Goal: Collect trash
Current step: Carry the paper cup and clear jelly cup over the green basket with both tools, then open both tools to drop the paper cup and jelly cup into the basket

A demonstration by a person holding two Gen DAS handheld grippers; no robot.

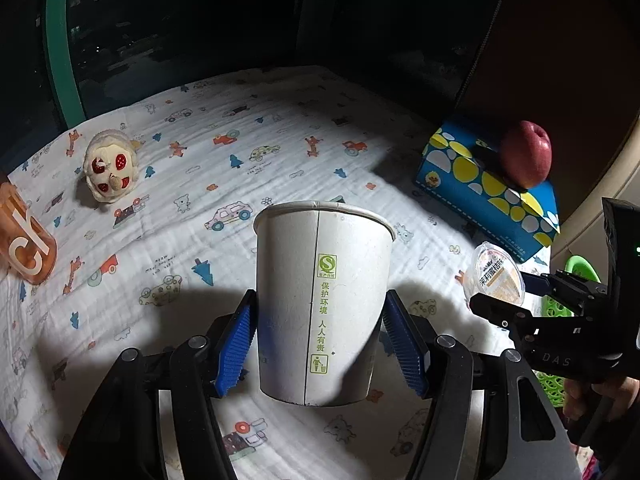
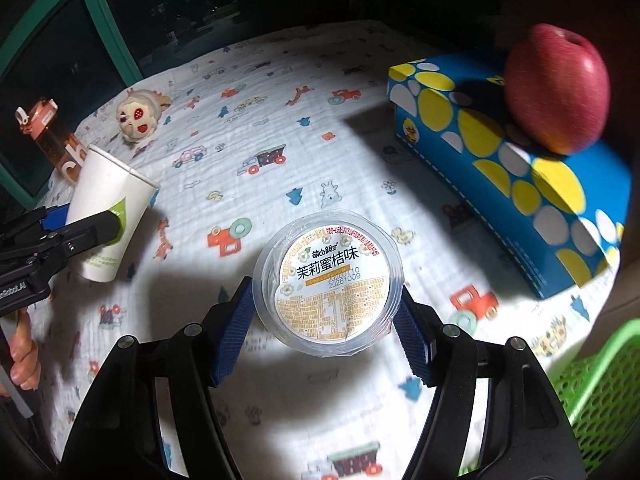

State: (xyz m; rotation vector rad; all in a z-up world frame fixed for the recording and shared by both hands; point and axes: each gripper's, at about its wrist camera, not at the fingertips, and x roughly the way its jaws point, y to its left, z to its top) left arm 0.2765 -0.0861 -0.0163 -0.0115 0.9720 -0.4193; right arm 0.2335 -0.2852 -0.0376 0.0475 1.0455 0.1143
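My left gripper [image 1: 320,304] is shut on a white paper cup [image 1: 292,272] with green print; its blue pads press both sides, and the upright cup hangs above the printed cloth [image 1: 240,152]. In the right wrist view the same paper cup [image 2: 106,184] shows at the left in the left gripper [image 2: 80,220]. My right gripper [image 2: 325,288] is shut on a clear plastic jelly cup [image 2: 332,280] with a white and orange label lid, lifted off the cloth. From the left wrist view that jelly cup [image 1: 496,276] and the right gripper [image 1: 508,294] appear at the right.
A blue box [image 2: 520,168] with yellow and white dots lies at the right, a red apple [image 2: 556,88] on top. A green mesh basket [image 2: 600,392] sits at the near right edge. A plush toy [image 1: 110,166] and an orange bottle [image 1: 24,240] stand at the left. Dark window behind.
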